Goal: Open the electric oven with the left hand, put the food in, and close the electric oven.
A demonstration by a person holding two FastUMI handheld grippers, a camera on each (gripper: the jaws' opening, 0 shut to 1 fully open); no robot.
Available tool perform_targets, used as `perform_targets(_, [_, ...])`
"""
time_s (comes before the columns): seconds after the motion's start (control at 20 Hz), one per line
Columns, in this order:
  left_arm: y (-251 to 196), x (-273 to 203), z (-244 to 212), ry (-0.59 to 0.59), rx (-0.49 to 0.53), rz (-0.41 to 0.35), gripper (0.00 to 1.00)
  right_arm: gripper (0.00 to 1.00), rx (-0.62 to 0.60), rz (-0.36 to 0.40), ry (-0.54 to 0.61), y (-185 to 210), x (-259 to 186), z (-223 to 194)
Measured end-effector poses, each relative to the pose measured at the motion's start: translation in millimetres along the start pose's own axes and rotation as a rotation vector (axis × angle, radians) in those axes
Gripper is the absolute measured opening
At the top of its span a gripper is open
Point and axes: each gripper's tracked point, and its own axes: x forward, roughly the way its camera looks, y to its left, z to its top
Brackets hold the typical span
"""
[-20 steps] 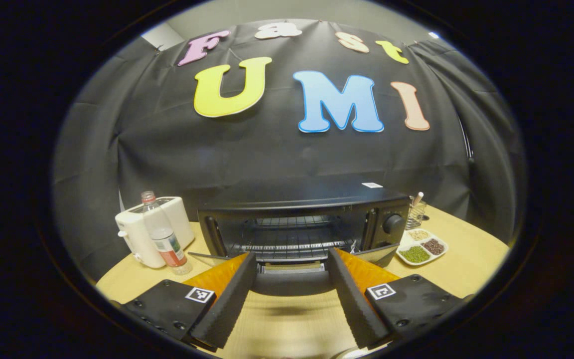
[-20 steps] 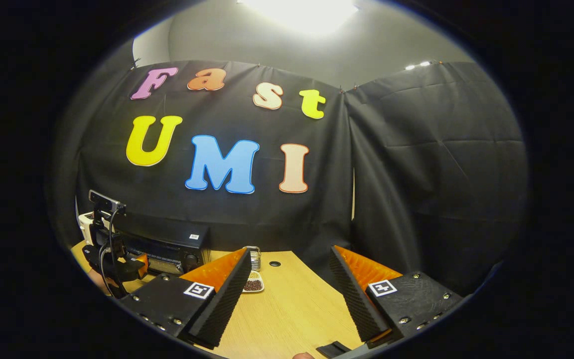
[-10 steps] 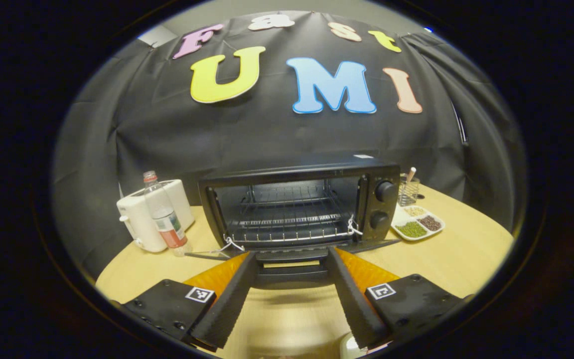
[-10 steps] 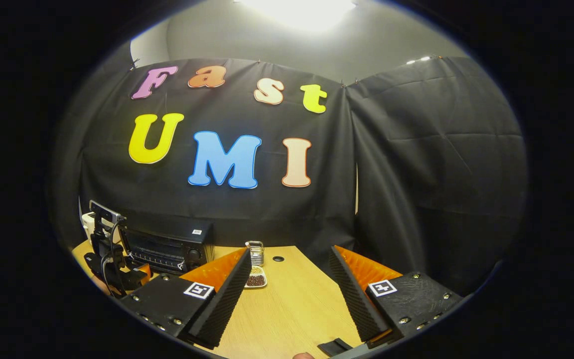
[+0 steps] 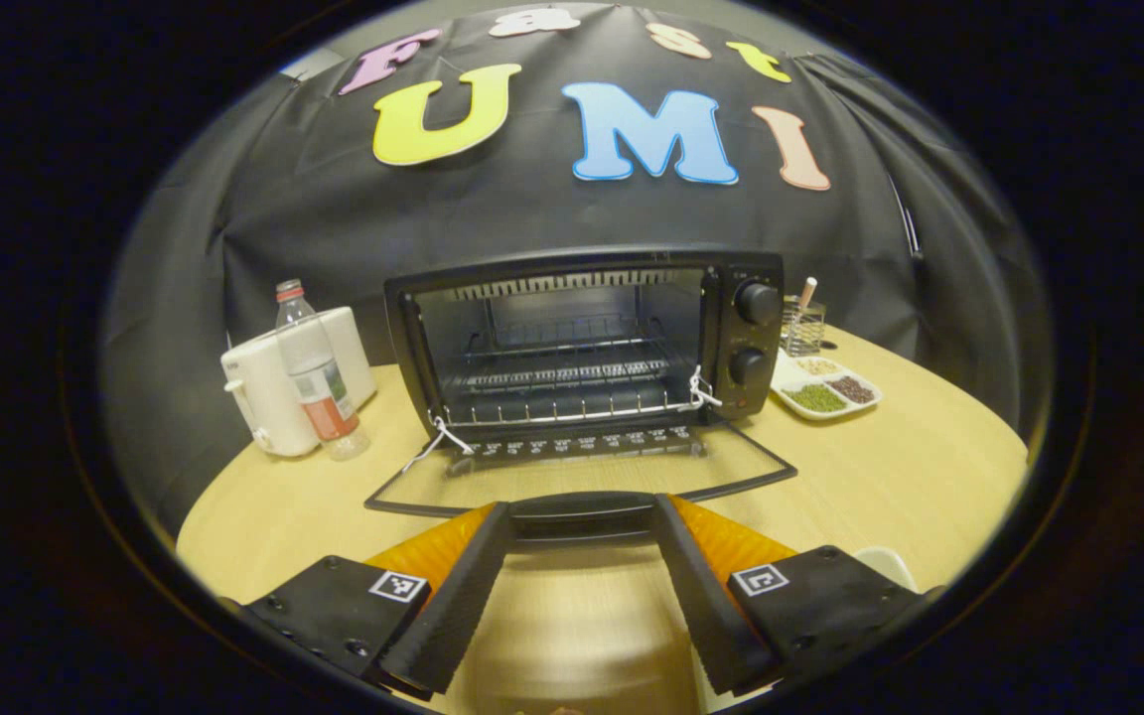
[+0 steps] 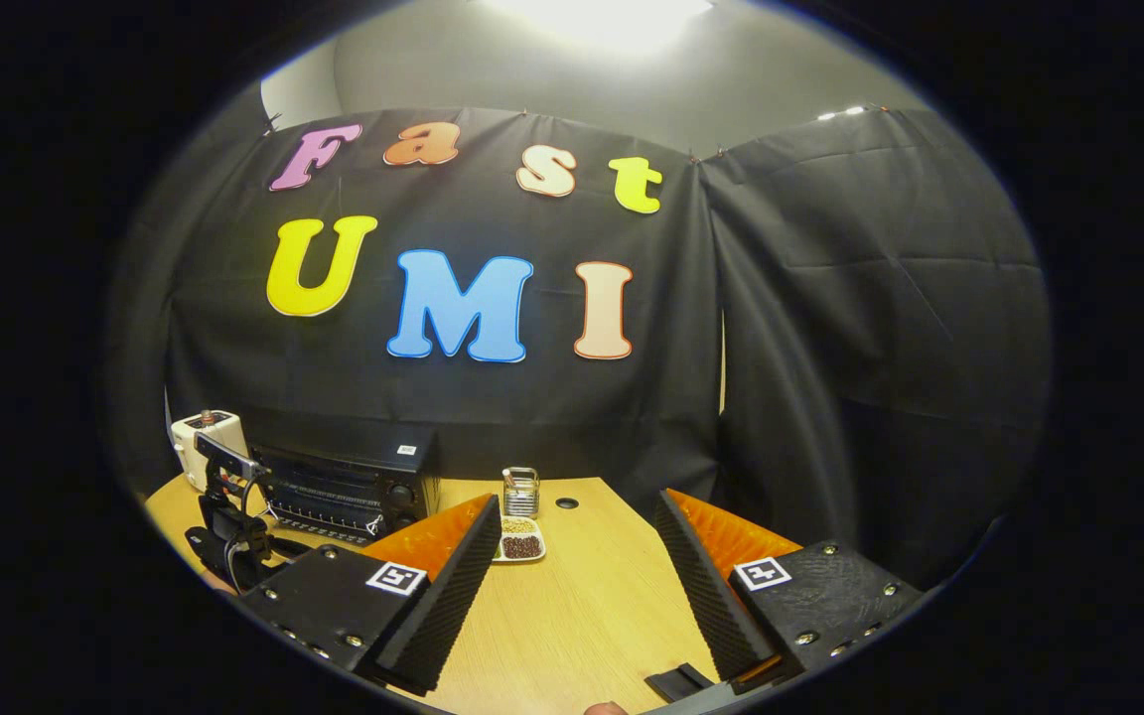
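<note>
The black electric oven (image 5: 582,328) stands on the wooden table (image 5: 890,477) with its glass door (image 5: 582,472) folded down nearly flat. A wire rack (image 5: 572,382) shows inside the empty cavity. My left gripper (image 5: 582,510) is open, and the door's handle (image 5: 582,500) lies right at its fingertips, between them. In the right gripper view the oven (image 6: 349,482) sits at the far left with the left gripper (image 6: 234,536) in front of it. My right gripper (image 6: 577,501) hangs open over bare table with nothing between its fingers. A white rounded edge (image 5: 880,566) peeks out at the lower right; I cannot tell what it is.
Left of the oven stand a white appliance (image 5: 269,387) and a clear bottle (image 5: 314,372). To its right lie a divided dish of beans (image 5: 825,392) and a mesh holder (image 5: 802,323). Black cloth walls close the back and right.
The oven door has swung down from partly open to almost flat, with the left gripper dropping and drawing back at its handle. The right gripper has shifted only slightly.
</note>
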Motion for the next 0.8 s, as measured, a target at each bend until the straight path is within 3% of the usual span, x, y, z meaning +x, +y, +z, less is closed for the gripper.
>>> perform_targets(0.05, [-0.7, -2.5, -3.5, 0.005, -0.001, -0.004, 1.0, 0.97, 0.0, 0.02, 0.004, 5.9, 0.4, -1.6])
perform_targets(0.15, [0.8, -11.9, -2.5, -0.001, 0.005, 0.003, 0.96, 0.97, 0.0, 0.056, 0.011, 13.8, 3.1, -2.0])
perform_targets(0.25, [5.1, -31.2, 8.0, -0.028, 0.001, 0.023, 1.0, 0.97, 0.008, 0.111, 0.013, 23.8, 4.2, -3.0])
perform_targets(0.4, [14.4, -70.6, 40.0, -0.099, -0.02, 0.044, 0.91, 0.97, 0.017, 0.217, 0.038, 42.5, 9.8, -14.1])
perform_targets(0.6, [31.7, -125.2, 89.6, -0.205, -0.046, 0.093, 1.0, 0.97, 0.047, 0.36, 0.088, 71.8, 18.5, -30.6])
perform_targets(0.65, [37.9, -139.0, 100.6, -0.227, -0.051, 0.108, 0.96, 0.97, 0.055, 0.389, 0.111, 79.3, 22.0, -37.5])
perform_targets(0.8, [56.8, -178.6, 122.4, -0.279, -0.054, 0.165, 1.0, 0.97, 0.082, 0.471, 0.19, 100.0, 28.1, -57.7])
